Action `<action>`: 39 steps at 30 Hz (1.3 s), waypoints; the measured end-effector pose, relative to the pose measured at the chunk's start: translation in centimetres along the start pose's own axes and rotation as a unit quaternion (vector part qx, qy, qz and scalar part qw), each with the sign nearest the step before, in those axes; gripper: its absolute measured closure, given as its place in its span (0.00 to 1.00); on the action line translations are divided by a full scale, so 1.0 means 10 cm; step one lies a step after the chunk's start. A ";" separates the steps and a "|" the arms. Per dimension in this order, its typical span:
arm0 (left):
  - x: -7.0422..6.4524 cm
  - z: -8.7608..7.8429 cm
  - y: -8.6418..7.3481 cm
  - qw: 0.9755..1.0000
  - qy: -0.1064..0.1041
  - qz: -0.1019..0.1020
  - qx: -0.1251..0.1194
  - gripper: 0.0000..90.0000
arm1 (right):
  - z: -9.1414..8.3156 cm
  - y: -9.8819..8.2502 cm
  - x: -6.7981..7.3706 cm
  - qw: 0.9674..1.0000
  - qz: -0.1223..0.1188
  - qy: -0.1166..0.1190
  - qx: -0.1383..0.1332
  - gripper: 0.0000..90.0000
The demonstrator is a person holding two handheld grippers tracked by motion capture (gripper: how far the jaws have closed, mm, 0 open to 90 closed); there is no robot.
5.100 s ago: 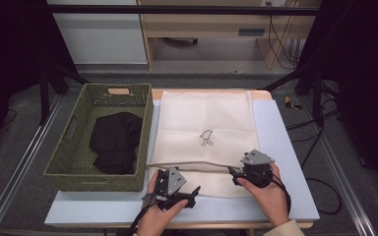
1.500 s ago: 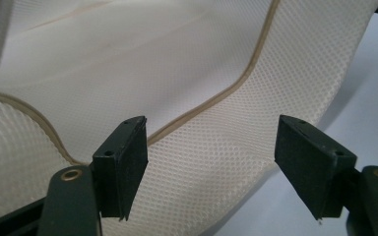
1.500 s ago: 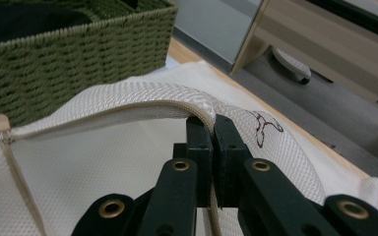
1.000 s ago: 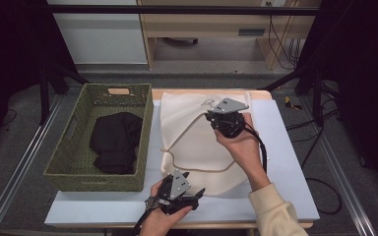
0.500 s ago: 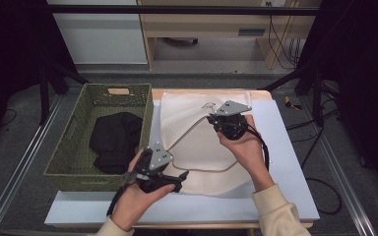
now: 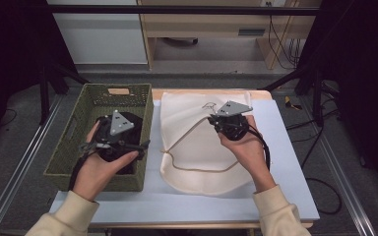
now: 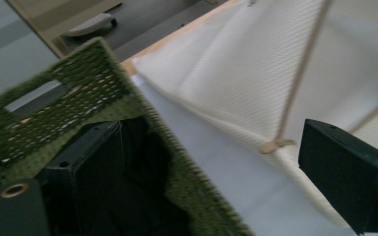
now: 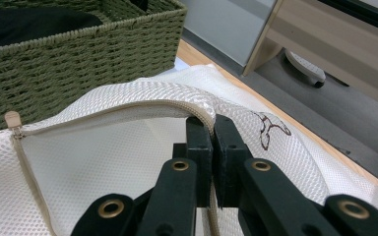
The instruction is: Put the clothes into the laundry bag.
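Observation:
A white mesh bag (image 6: 197,147) lies on the pale blue table top (image 6: 285,162). My right gripper (image 6: 215,119) is shut on the bag's zippered edge (image 8: 103,110) and holds that edge up, so the mouth gapes. In the right gripper view the black jaws (image 8: 211,125) pinch the mesh together. My left gripper (image 6: 115,146) hovers over the green woven basket (image 6: 74,132). Its jaws have just been opening, and they stand wide (image 7: 211,137) with nothing between them. A black cloth (image 6: 135,124) lies in the basket under it.
The basket takes up the table's left side, and its right wall (image 7: 177,162) runs close beside the bag. A wooden cabinet (image 6: 211,24) stands behind the table. Cables (image 6: 325,196) trail on the floor at the right, and dark stands flank both sides.
My left gripper rose from the table's front edge and moved left and away, over the basket, with its jaws spreading wider. The right gripper stayed put, still clamped on the bag's edge.

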State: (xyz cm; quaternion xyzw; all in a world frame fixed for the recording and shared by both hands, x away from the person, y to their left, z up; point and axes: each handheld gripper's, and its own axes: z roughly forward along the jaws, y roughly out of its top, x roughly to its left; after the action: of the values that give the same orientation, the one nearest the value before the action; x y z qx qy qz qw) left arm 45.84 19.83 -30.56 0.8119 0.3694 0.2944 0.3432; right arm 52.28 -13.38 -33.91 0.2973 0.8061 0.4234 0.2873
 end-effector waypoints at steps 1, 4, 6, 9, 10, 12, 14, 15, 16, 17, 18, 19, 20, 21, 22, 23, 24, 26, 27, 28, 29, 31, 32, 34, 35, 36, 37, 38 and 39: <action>0.00 0.00 0.00 1.000 0.000 0.000 0.000 0.09 | 0.00 0.00 -0.01 1.000 -0.001 -0.001 -0.001 0.97; 0.15 0.01 -0.04 1.000 0.003 -0.011 -0.002 0.07 | -0.01 0.00 -0.01 1.000 -0.001 -0.001 -0.002 0.97; 0.33 0.06 -0.10 0.999 0.004 -0.029 0.013 0.06 | -0.02 0.00 -0.01 1.000 -0.002 0.001 -0.002 0.97; 0.46 0.12 -0.15 0.999 0.017 -0.028 0.027 0.06 | -0.04 0.00 0.00 1.000 -0.002 0.002 -0.003 0.97; 0.49 0.13 -0.17 0.999 0.022 -0.028 0.027 0.06 | -0.04 0.00 0.00 1.000 -0.003 0.003 -0.003 0.97; 0.60 0.16 -0.20 0.998 0.032 -0.040 0.031 0.06 | -0.05 0.01 0.00 1.000 -0.003 0.004 -0.003 0.97; 0.65 0.19 -0.23 0.998 0.033 -0.050 0.037 0.06 | -0.05 0.01 0.00 1.000 -0.003 0.004 -0.003 0.97; 0.72 0.23 -0.27 0.996 0.039 -0.060 0.046 0.07 | -0.05 0.01 0.00 1.000 -0.002 0.006 -0.004 0.97; 0.75 0.26 -0.29 0.996 0.042 -0.062 0.052 0.07 | -0.04 0.01 0.00 1.000 -0.002 0.007 -0.003 0.97; 0.75 0.26 -0.29 0.996 0.042 -0.062 0.052 0.08 | -0.04 0.01 0.01 1.000 -0.003 0.006 -0.002 0.97; 0.81 0.33 -0.34 0.995 0.045 -0.067 0.066 0.08 | -0.04 0.01 0.01 1.000 -0.003 0.006 -0.001 0.97; 0.81 0.33 -0.34 0.995 0.045 -0.067 0.066 0.08 | -0.04 0.01 0.01 1.000 -0.003 0.006 -0.001 0.97; 0.84 0.37 -0.37 0.994 0.045 -0.072 0.070 0.08 | -0.03 0.00 0.01 1.000 -0.004 0.006 0.000 0.97; 0.90 0.44 -0.41 0.993 0.047 -0.077 0.077 0.08 | -0.03 0.00 0.01 1.000 -0.006 0.006 0.001 0.97; 0.93 0.47 -0.43 0.993 0.046 -0.080 0.078 0.07 | -0.02 0.00 0.02 1.000 -0.006 0.006 0.002 0.97; 0.96 0.51 -0.45 0.992 0.043 -0.086 0.078 0.07 | -0.02 0.00 0.02 1.000 -0.008 0.005 0.004 0.97; 0.99 0.55 -0.47 0.992 0.042 -0.092 0.079 0.07 | -0.02 0.00 0.03 1.000 -0.009 0.006 0.005 0.97; 1.06 0.62 -0.51 0.991 0.039 -0.102 0.077 0.07 | -0.01 0.00 0.05 1.000 -0.011 0.006 0.007 0.97; 1.10 0.66 -0.53 0.991 0.037 -0.108 0.075 0.07 | 0.00 0.00 0.05 1.000 -0.015 0.006 0.008 0.97; 1.13 0.69 -0.54 0.990 0.037 -0.118 0.072 0.07 | 0.00 0.00 0.06 1.000 -0.016 0.005 0.010 0.97; 1.17 0.73 -0.56 0.989 0.036 -0.126 0.070 0.07 | 0.01 0.00 0.07 1.000 -0.018 0.006 0.011 0.97; 1.24 0.81 -0.59 0.987 0.030 -0.144 0.062 0.07 | 0.01 0.00 0.07 1.000 -0.018 0.005 0.012 0.97; 1.27 0.84 -0.60 0.986 0.031 -0.150 0.062 0.07 | 0.02 0.00 0.08 1.000 -0.019 0.006 0.013 0.97; 1.31 0.91 -0.64 0.986 0.032 -0.147 0.074 0.08 | 0.03 0.00 0.09 1.000 -0.021 0.006 0.016 0.97; 1.31 0.91 -0.64 0.986 0.032 -0.147 0.074 0.07 | 0.03 0.00 0.09 1.000 -0.021 0.006 0.016 0.97; 1.32 0.94 -0.66 0.985 0.030 -0.152 0.077 0.07 | 0.03 -0.01 0.09 1.000 -0.022 0.006 0.017 0.97; 1.32 0.97 -0.69 0.984 0.020 -0.159 0.083 0.07 | 0.03 0.00 0.09 1.000 -0.023 0.005 0.018 0.97; 1.31 0.98 -0.70 0.984 0.021 -0.158 0.083 0.07 | 0.03 0.00 0.09 1.000 -0.022 0.004 0.018 0.97; 1.31 0.99 -0.71 0.984 0.027 -0.157 0.084 0.07 | 0.02 0.00 0.09 1.000 -0.021 0.005 0.018 0.97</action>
State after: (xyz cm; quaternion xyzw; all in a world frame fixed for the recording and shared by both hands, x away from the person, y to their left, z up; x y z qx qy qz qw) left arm 57.48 30.50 -38.99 0.7616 0.5245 0.2265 0.3060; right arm 51.85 -12.62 -34.26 0.2833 0.8211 0.4040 0.2869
